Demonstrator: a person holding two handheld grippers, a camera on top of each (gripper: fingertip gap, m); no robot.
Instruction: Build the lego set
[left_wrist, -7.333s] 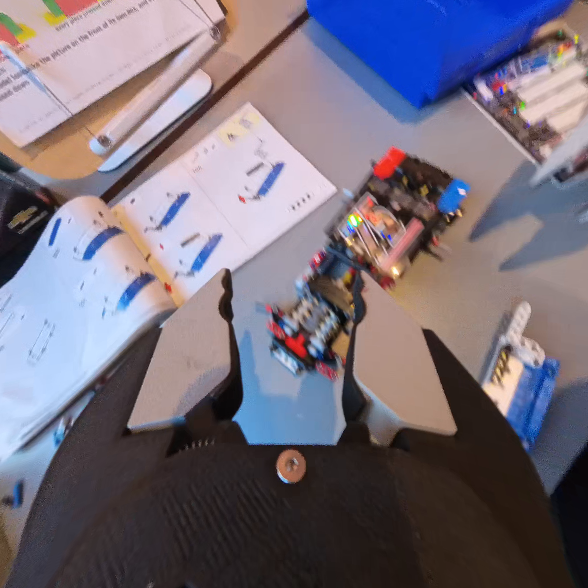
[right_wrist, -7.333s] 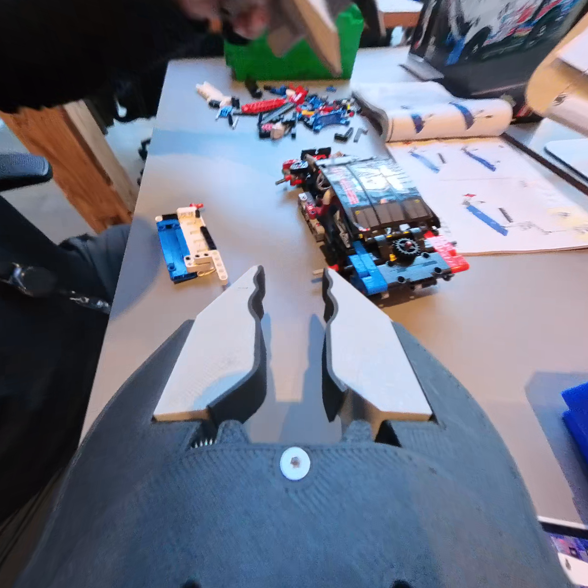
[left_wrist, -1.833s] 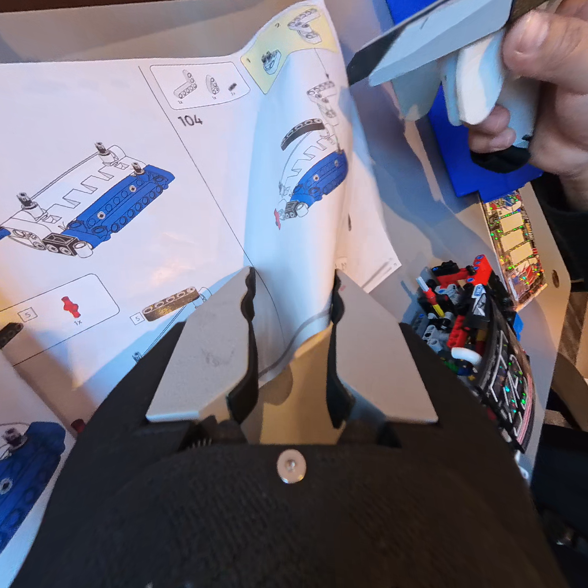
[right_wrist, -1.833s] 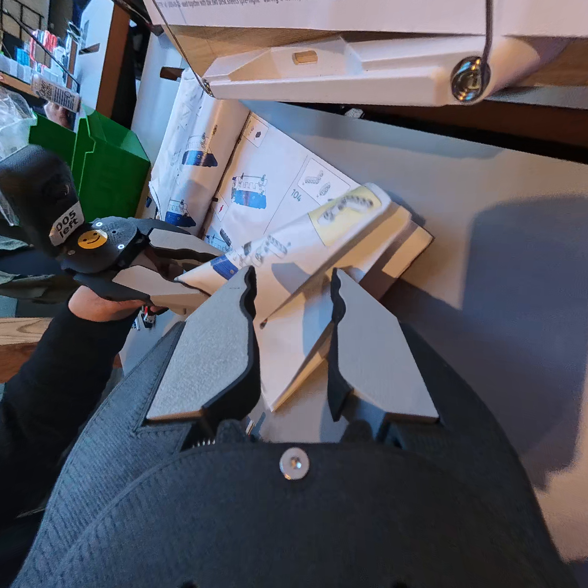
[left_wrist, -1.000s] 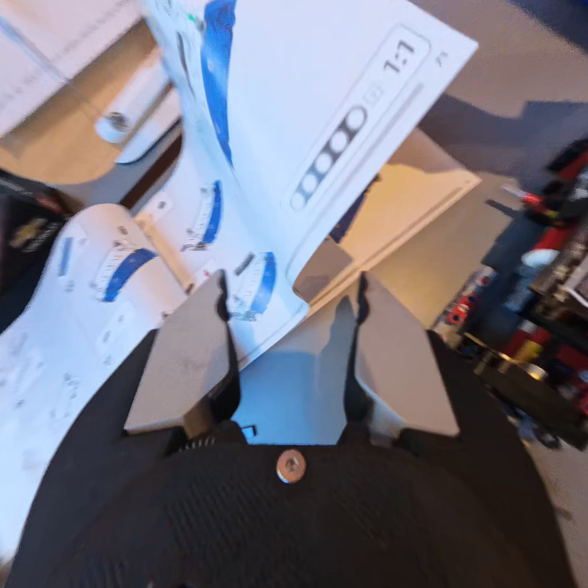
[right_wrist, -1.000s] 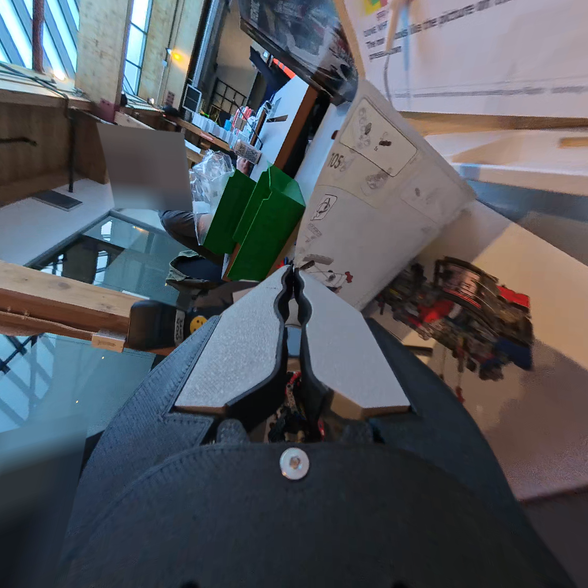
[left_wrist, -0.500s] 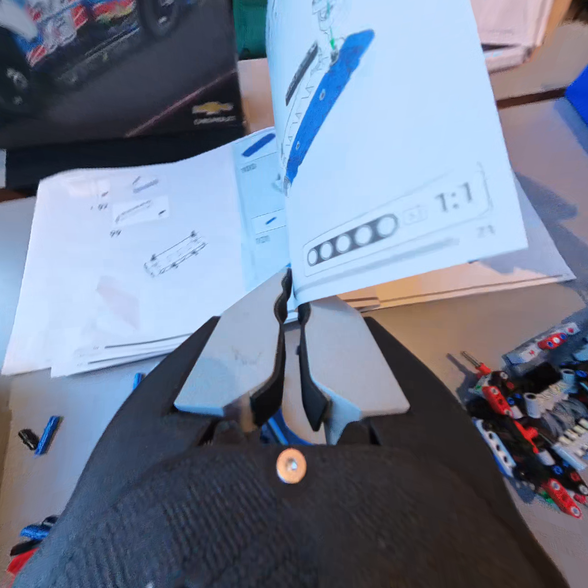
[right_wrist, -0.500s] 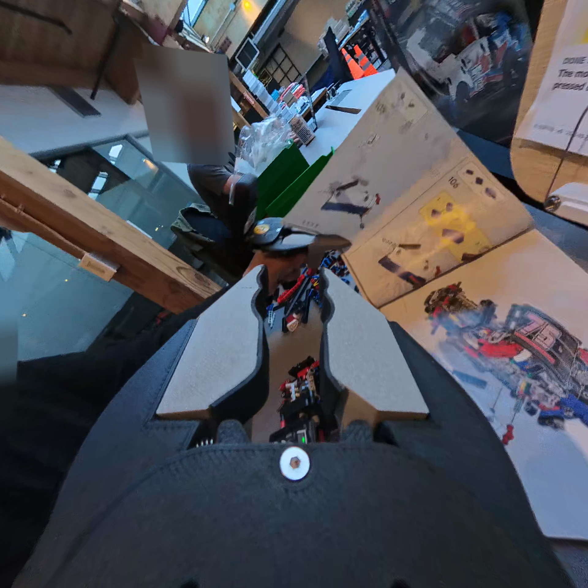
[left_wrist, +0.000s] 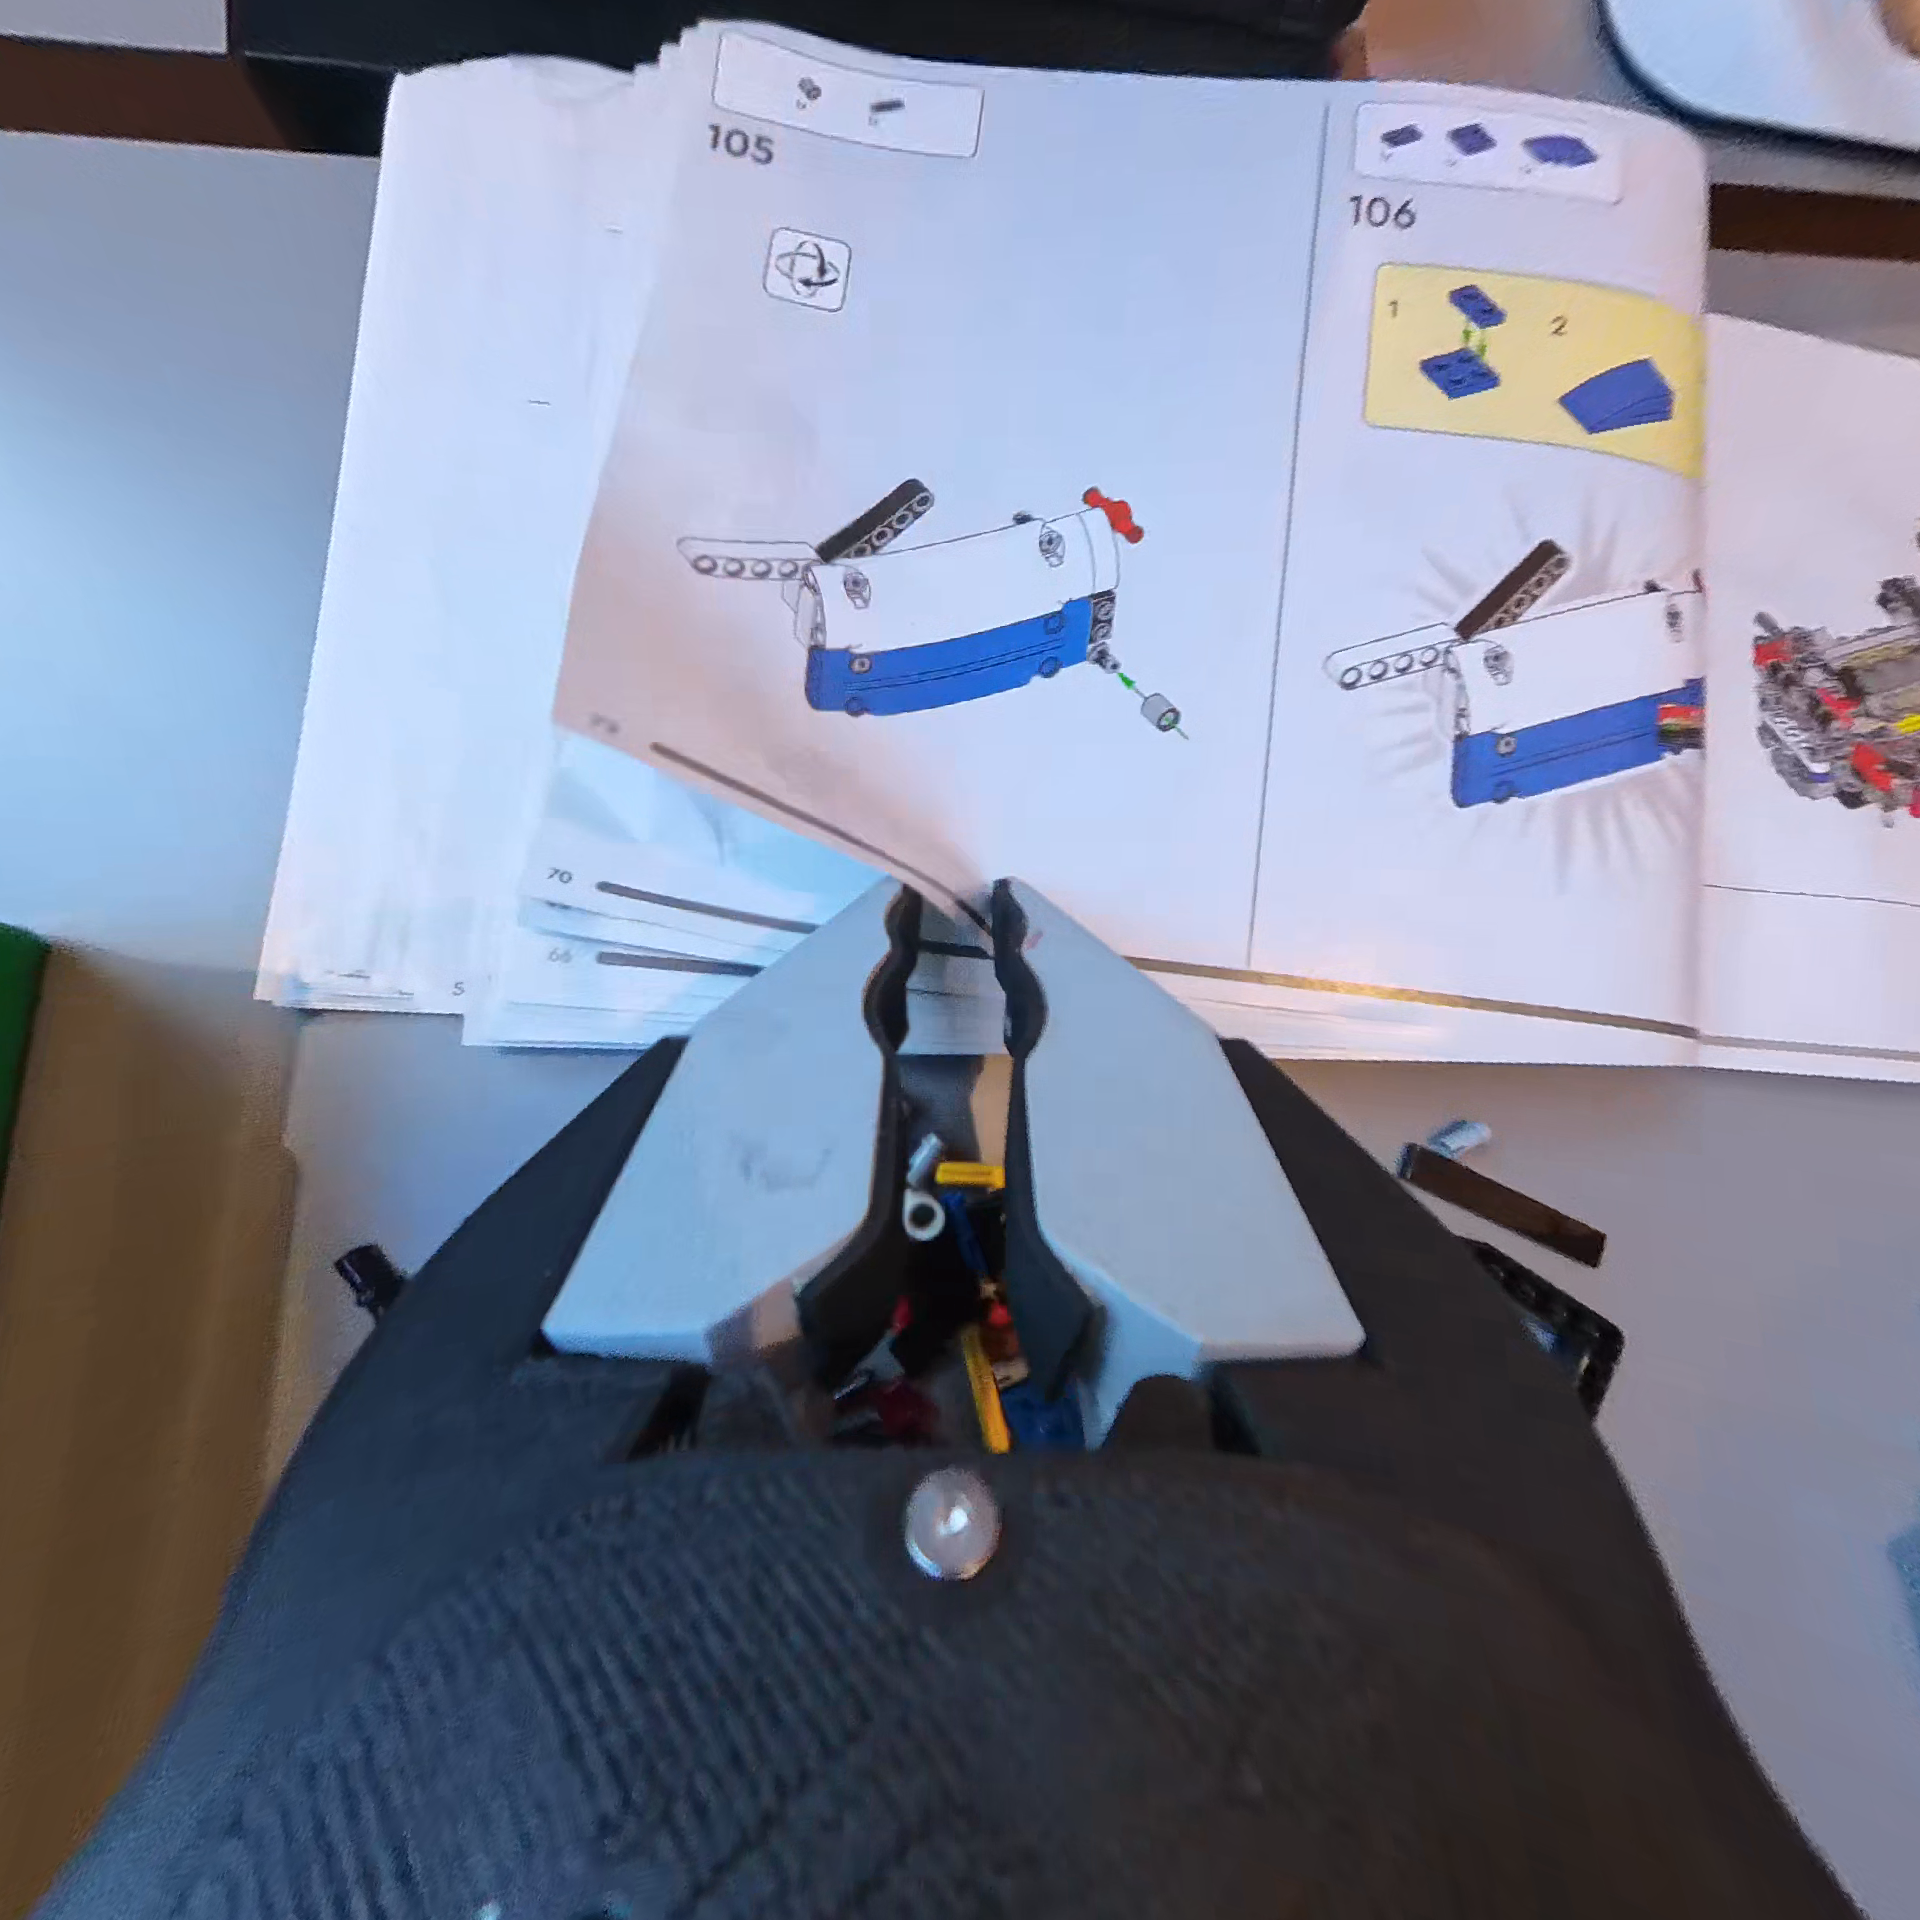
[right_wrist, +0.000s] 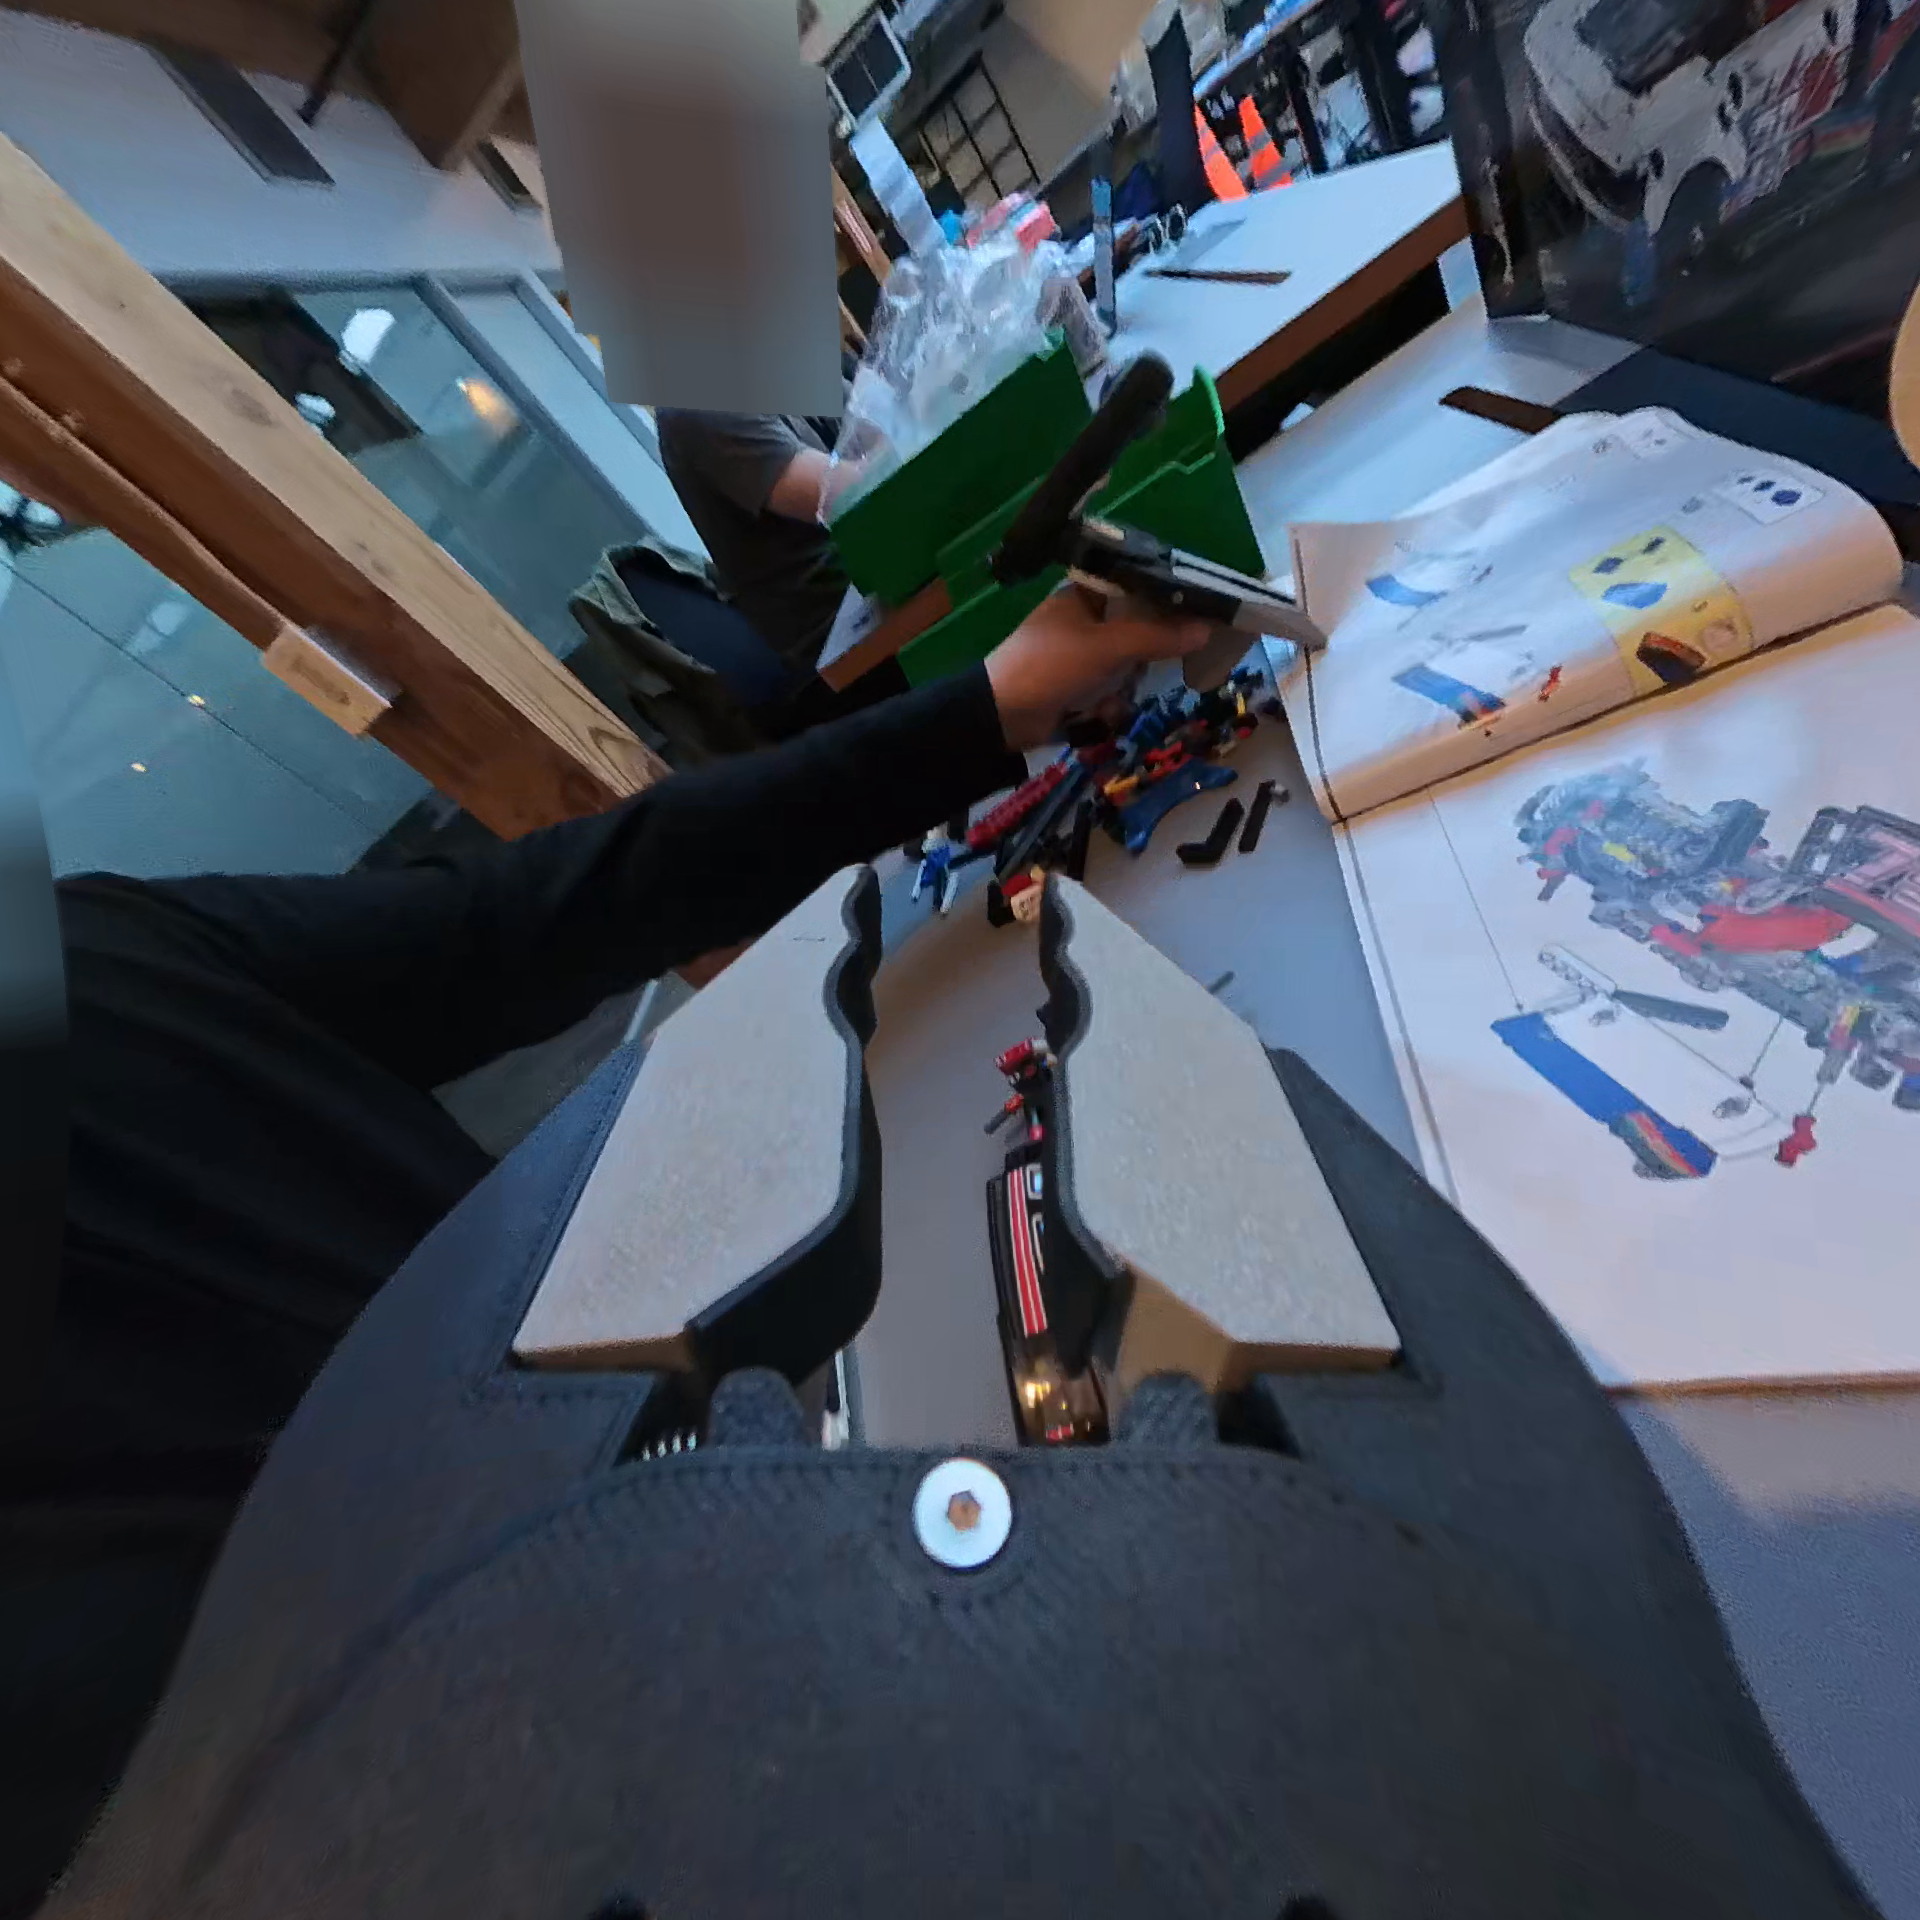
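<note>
Left wrist view: black-and-grey left gripper (left_wrist: 948, 902) pinches the thin, floppy white paper instruction-booklet page (left_wrist: 935, 436) at its lower edge; likely tears easily.

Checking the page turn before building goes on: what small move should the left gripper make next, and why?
Probably lower the page leftward onto the stack of turned pages and let go. The left gripper pinches its bottom edge, the sheet arches above the instruction booklet, and the right gripper hangs open, holding nothing.
</note>
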